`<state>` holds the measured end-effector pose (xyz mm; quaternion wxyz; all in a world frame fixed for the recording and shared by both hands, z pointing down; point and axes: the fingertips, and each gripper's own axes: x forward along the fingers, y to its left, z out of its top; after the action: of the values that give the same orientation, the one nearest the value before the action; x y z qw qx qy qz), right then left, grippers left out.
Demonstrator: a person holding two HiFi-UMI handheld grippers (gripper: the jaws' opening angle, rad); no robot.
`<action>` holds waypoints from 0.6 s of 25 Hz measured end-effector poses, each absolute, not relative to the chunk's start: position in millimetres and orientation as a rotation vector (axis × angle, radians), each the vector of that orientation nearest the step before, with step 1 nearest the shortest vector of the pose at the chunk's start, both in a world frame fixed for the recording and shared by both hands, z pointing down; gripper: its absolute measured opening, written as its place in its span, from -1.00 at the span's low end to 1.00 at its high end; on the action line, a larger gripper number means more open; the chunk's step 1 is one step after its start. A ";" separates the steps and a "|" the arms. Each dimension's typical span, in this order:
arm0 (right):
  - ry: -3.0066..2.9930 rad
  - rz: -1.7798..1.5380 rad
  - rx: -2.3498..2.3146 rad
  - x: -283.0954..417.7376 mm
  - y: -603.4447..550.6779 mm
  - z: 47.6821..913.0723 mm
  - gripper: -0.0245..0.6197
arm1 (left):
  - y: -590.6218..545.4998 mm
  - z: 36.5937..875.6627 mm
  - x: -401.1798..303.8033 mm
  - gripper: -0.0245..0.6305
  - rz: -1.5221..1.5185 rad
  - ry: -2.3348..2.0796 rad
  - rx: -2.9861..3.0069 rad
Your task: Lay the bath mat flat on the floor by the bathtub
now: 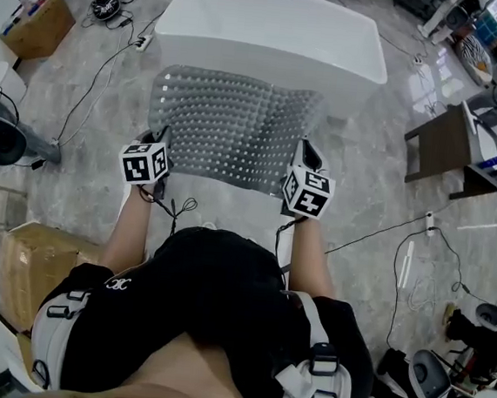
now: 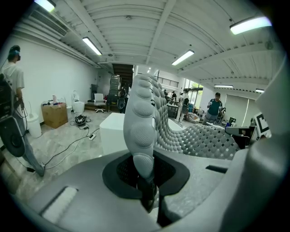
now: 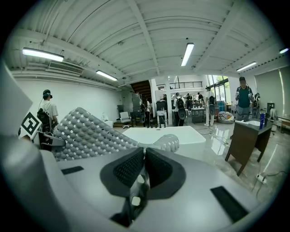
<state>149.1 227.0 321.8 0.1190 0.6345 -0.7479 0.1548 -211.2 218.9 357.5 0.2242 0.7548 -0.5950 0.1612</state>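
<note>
A grey, bumpy bath mat (image 1: 229, 126) with many small holes hangs spread between my two grippers, above the marble floor in front of the white bathtub (image 1: 274, 26). My left gripper (image 1: 159, 144) is shut on the mat's near left corner. In the left gripper view the mat (image 2: 144, 122) rises upright out of the shut left gripper (image 2: 145, 174). My right gripper (image 1: 302, 158) is shut on the near right corner. In the right gripper view the mat (image 3: 86, 131) stretches off to the left from the right gripper (image 3: 144, 158), with the bathtub (image 3: 167, 135) behind.
A dark wooden stool (image 1: 451, 143) stands right of the tub. Cardboard boxes sit at the far left (image 1: 38, 25) and near left (image 1: 37, 261). Cables (image 1: 103, 75) run over the floor on both sides. Several people stand far back in the room (image 3: 181, 108).
</note>
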 end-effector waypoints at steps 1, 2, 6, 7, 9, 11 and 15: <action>-2.184 0.449 1.852 144.7 225.7 322.4 -0.85 | 218.6 358.9 -215.8 -0.84 0.438 -1.642 2.081; -2.180 0.446 1.852 140.5 223.9 323.0 -0.85 | 217.7 360.3 -220.5 -0.84 0.430 -1.641 2.080; -2.151 0.425 1.865 124.1 217.2 323.0 -0.86 | 212.3 366.1 -239.2 -0.84 0.398 -1.627 2.082; -2.145 0.415 1.866 119.2 216.7 322.6 -0.86 | 211.7 367.3 -244.2 -0.84 0.391 -1.624 2.084; -2.139 0.390 1.869 110.0 213.8 320.7 -0.86 | 208.2 368.3 -253.3 -0.84 0.375 -1.621 2.093; -2.138 0.376 1.882 105.2 209.5 320.2 -0.86 | 202.4 370.1 -257.9 -0.84 0.370 -1.612 2.106; -2.139 0.390 1.910 105.4 205.4 323.4 -0.86 | 194.5 374.3 -262.2 -0.84 0.384 -1.598 2.120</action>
<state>105.4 205.4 323.4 0.1233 0.6550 -0.7334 0.1336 -262.2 194.5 374.3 0.2276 0.7697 -0.5799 0.1393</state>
